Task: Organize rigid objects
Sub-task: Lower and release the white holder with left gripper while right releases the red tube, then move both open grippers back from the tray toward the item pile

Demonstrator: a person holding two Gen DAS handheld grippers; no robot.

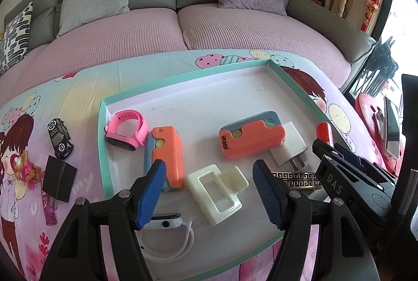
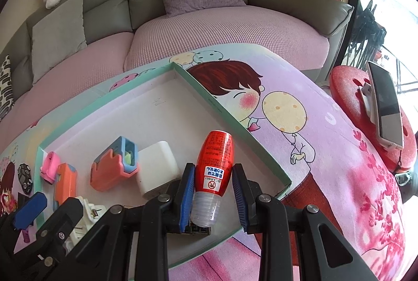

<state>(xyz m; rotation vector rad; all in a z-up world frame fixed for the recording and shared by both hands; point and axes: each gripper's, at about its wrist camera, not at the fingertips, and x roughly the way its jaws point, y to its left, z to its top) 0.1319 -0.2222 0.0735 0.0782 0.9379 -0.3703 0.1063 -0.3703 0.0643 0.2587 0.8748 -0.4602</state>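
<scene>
A shallow teal-rimmed tray [image 1: 102,150] lies on a cartoon-print cloth. In it are a pink watch [image 1: 128,133], two orange-and-blue cases [image 1: 167,158] [image 1: 250,139], a white plug [image 1: 290,147], a white watch [image 1: 167,231] and a cream plastic frame [image 1: 216,192]. My left gripper [image 1: 208,163] hangs open over the cream frame, its pads clear of it on both sides. My right gripper [image 2: 213,166] is shut on a red bottle [image 2: 215,163] with a clear cap, held over the tray's right corner [image 2: 235,124].
Outside the tray's left rim sit a black toy car [image 1: 60,142], a black charger [image 1: 58,183] and a small purple piece [image 1: 49,213]. A gold patterned bar [image 1: 295,179] lies near the plug. A sofa [image 1: 180,27] stands behind; a red stool [image 2: 347,87] carries a phone [image 2: 386,108].
</scene>
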